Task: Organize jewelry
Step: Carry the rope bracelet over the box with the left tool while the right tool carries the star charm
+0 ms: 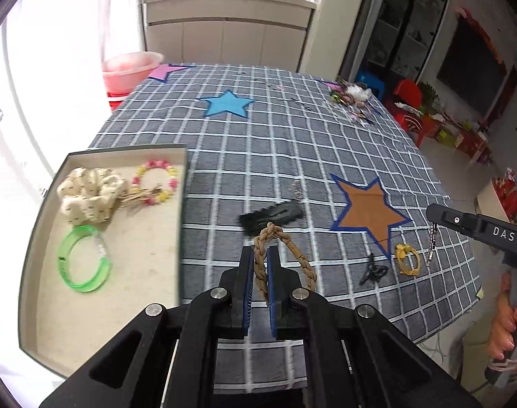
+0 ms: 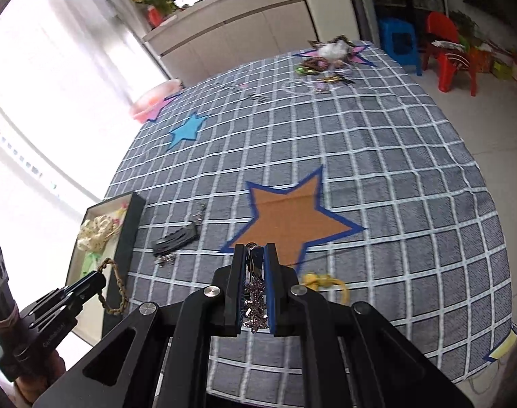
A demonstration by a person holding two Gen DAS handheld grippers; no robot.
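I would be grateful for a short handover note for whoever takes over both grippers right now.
Left gripper: shut on the braided brown bracelet, lifted beside the tray.
Right gripper: shut on a sparkly chain piece, above the brown star.
Done: scrunchie, beaded bracelet and green bangle lie in the tray.
Left: both held pieces, plus black hair clip, yellow hair tie and small black clip on the cloth.

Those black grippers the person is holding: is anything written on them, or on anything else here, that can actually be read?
"DAS": white letters on the side of the right gripper, seen from the left wrist view.
Embossed lettering on the body of the left gripper, seen from the right wrist view: too blurred to read.
Dark marks on the green bangle in the tray: too small to read.
Nothing else legible.
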